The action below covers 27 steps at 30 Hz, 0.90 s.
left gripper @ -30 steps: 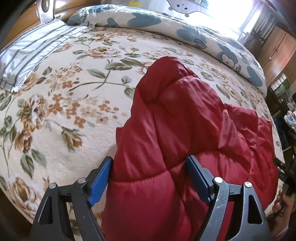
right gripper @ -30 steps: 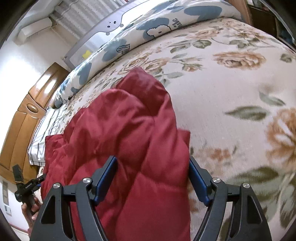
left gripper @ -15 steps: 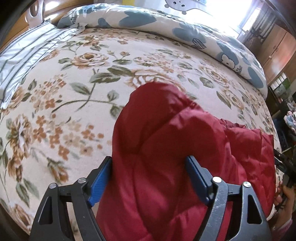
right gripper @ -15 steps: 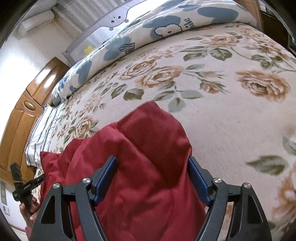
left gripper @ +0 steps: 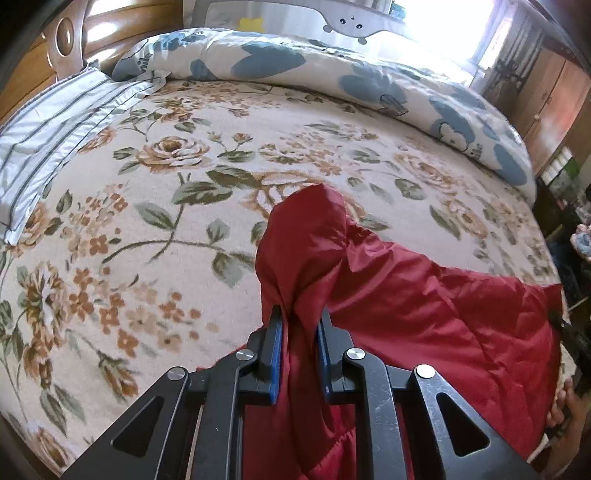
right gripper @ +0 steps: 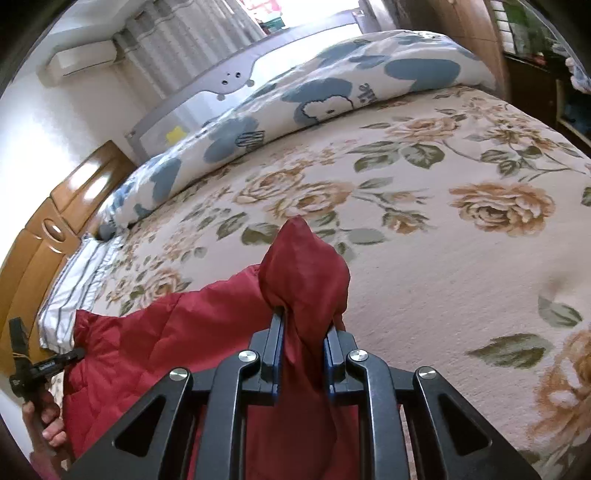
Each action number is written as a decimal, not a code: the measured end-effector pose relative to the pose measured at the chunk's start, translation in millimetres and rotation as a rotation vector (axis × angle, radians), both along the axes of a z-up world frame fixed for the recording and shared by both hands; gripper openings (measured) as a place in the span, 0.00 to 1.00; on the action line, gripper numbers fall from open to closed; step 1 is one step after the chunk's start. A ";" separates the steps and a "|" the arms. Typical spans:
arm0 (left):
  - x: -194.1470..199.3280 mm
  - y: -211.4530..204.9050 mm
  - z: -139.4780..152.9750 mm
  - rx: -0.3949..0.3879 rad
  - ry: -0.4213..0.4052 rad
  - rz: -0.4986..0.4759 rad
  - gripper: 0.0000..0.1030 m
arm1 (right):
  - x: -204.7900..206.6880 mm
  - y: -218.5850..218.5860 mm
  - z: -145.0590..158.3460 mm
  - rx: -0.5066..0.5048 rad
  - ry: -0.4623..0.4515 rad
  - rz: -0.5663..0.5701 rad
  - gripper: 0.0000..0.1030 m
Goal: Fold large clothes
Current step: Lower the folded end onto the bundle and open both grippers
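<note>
Two grippers each pinch a bunched fold of the same red quilted jacket (left gripper: 424,314), which lies along the near edge of a bed covered by a floral bedspread (left gripper: 166,206). In the left wrist view the left gripper (left gripper: 300,325) has its blue-padded jaws drawn close together, clamped on a peak of red fabric that stands up above the fingertips and points toward the far side of the bed. From that peak the garment spreads out to the right, its long axis running roughly along the bed's near edge toward the other hand.

In the right wrist view the right gripper (right gripper: 303,330) is likewise clenched on a pointed tuft of the jacket (right gripper: 166,343), and the cloth stretches away to the left, where the person's hand (right gripper: 44,417) and the other tool appear small at the frame's edge. The stretch between the two grips looks fairly taut, though whether the lower part rests on the bedspread or hangs off the mattress is hard to say from these angles.

A blue-and-white duvet (left gripper: 332,74) is heaped along the far side of the bed. A striped pillow (left gripper: 48,125) sits at the head end, beside a wooden headboard (left gripper: 70,33).
</note>
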<state>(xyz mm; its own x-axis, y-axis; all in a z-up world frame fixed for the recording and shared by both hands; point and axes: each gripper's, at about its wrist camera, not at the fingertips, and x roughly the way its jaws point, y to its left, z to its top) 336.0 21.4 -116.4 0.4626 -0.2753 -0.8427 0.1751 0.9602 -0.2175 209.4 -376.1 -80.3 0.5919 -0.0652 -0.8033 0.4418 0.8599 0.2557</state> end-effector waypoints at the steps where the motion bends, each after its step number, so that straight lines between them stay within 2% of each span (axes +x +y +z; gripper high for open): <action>1: 5.7 -3.2 -7.6 0.015 0.016 0.006 0.15 | 2.6 -1.0 -3.6 -0.004 0.011 -0.006 0.16; 7: 22.7 -12.5 -34.8 0.034 0.078 0.027 0.15 | 6.5 -6.6 -27.7 -0.012 0.063 -0.037 0.16; 18: 29.4 -10.3 -44.3 0.032 0.084 0.053 0.16 | 6.9 -2.6 -38.1 -0.041 0.095 -0.040 0.16; 20: 26.0 -7.8 -41.5 0.022 0.080 0.052 0.17 | 7.1 -1.1 -37.9 -0.050 0.105 -0.039 0.26; 21: 23.3 -5.8 -39.4 0.017 0.080 0.053 0.19 | 6.4 -0.8 -36.4 -0.050 0.106 -0.040 0.28; 23: 21.0 -1.1 -36.9 0.003 0.086 0.058 0.36 | 6.5 -0.3 -35.4 -0.049 0.100 -0.041 0.34; 27: 14.0 6.7 -26.1 -0.016 0.069 0.060 0.48 | 0.2 1.5 -25.9 -0.053 0.081 -0.033 0.40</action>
<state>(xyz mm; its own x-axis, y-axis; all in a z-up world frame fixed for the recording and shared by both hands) 350.0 28.2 -142.5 0.4193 -0.2629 -0.8689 0.1014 0.9647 -0.2429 209.6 -374.5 -106.2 0.5216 -0.1276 -0.8436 0.4879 0.8558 0.1722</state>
